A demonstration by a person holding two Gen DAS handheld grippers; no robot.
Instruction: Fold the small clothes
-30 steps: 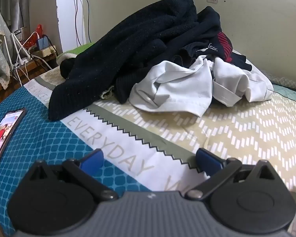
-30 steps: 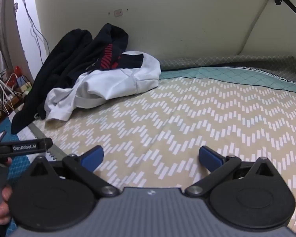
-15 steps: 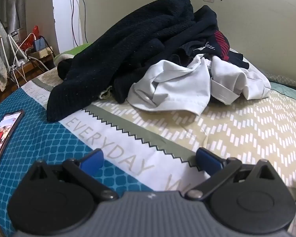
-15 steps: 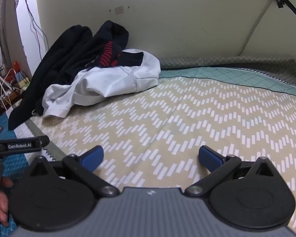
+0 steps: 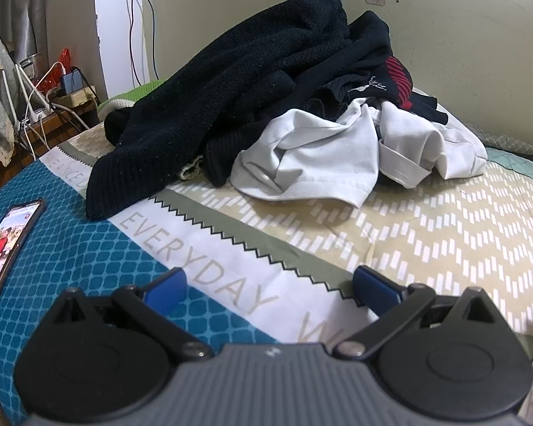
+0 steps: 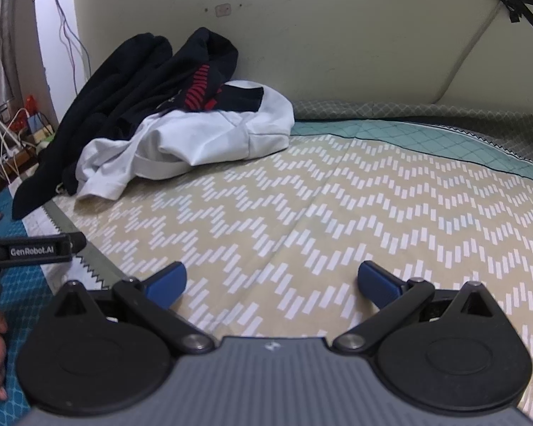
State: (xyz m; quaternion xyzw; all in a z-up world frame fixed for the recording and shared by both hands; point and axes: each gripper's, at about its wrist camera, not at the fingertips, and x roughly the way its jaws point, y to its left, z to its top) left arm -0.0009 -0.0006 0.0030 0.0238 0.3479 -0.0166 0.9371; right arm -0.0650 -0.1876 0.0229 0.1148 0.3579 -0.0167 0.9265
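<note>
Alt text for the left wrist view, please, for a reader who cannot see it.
The open left gripper hovers empty over a patterned bedspread, facing a pile of clothes: a dark knit sweater draped over a crumpled white garment. A lit phone lies at left.

One phone (image 5: 7,245) — two grippers, one clothes pile (image 5: 287,106).

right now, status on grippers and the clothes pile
Left hand-held gripper open, empty. Right hand-held gripper open, empty. Clothes pile untouched. Phone off left, not blocking.
</note>
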